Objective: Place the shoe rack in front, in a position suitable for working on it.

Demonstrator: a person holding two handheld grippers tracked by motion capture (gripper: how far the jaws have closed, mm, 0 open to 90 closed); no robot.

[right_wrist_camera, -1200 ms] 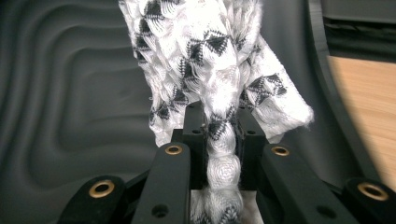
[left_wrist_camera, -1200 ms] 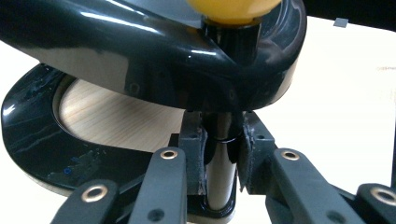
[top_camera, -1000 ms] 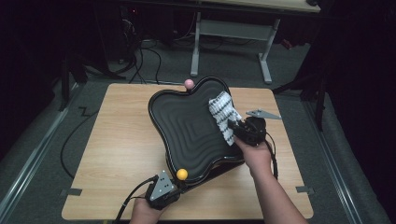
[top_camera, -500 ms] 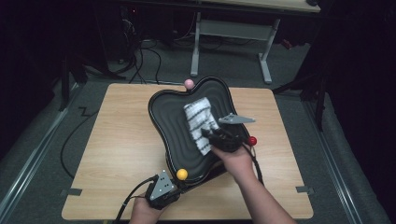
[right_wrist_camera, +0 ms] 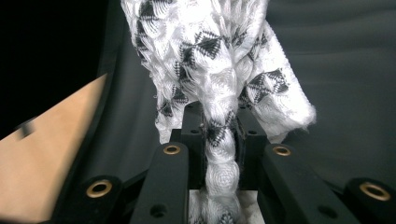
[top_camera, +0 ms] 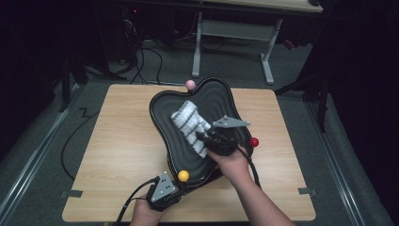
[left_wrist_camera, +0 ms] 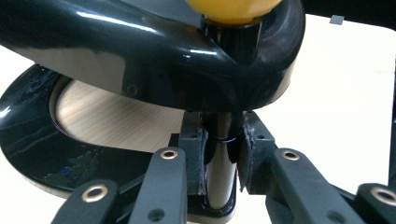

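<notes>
A glossy black wavy tray (top_camera: 211,101) stands raised on the wooden table, with ball knobs at its corners: yellow (top_camera: 183,175), red (top_camera: 254,141), pink (top_camera: 190,84). A white cloth with black pattern (top_camera: 190,125) lies spread on the tray's ribbed surface. My right gripper (top_camera: 203,139) is shut on the cloth's near end; in the right gripper view the cloth (right_wrist_camera: 219,93) is pinched between the pads (right_wrist_camera: 194,140). My left gripper (top_camera: 176,188) sits at the tray's near corner, shut on the black post (left_wrist_camera: 219,168) under the yellow knob (left_wrist_camera: 233,9).
The light wooden table (top_camera: 108,155) has bare surface left of the tray and along its right side. Grey tape marks (top_camera: 71,193) sit at the near corners. A desk frame (top_camera: 263,47) and cables (top_camera: 141,52) stand on the dark floor behind.
My right gripper has dragged the cloth leftward across the tray, from the right rim toward the middle. The left gripper has stayed at the yellow-knob corner.
</notes>
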